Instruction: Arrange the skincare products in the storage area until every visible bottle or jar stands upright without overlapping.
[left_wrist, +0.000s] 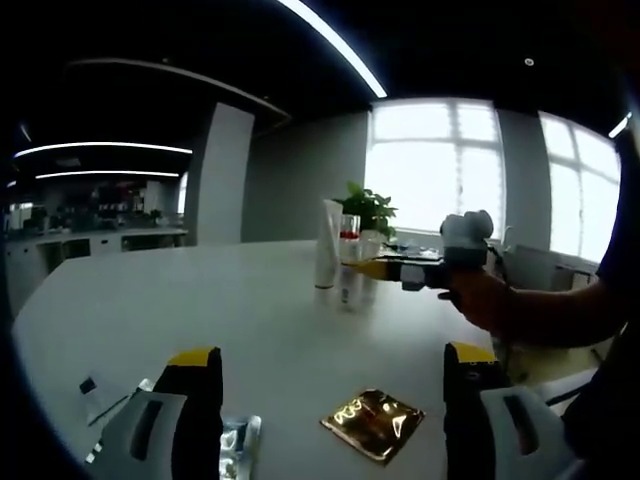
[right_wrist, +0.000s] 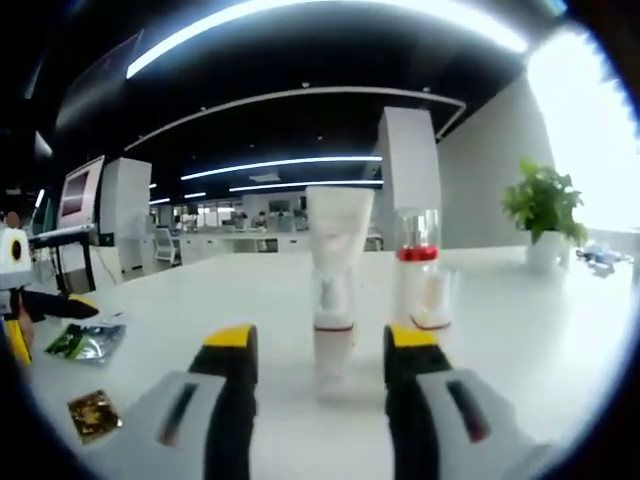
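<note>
A white tube (right_wrist: 333, 262) stands upright on its cap on the white table (right_wrist: 540, 340). Just right of it are a clear bottle with a red collar (right_wrist: 417, 268) and a small pale jar (right_wrist: 433, 300), both upright. My right gripper (right_wrist: 318, 350) is open, its jaws set either side of the tube's base without touching it. In the left gripper view the tube (left_wrist: 328, 244) and the bottle (left_wrist: 349, 258) stand mid-table, with the right gripper (left_wrist: 368, 268) reaching them from the right in a hand (left_wrist: 485, 300). My left gripper (left_wrist: 330, 375) is open and holds nothing.
A gold sachet (left_wrist: 372, 422), a silver sachet (left_wrist: 238, 445) and a small white packet (left_wrist: 100, 398) lie flat by the left gripper. A green sachet (right_wrist: 85, 340) lies at the left. A potted plant (right_wrist: 545, 205) stands behind the bottles. The person's arm (left_wrist: 560, 320) is at the right.
</note>
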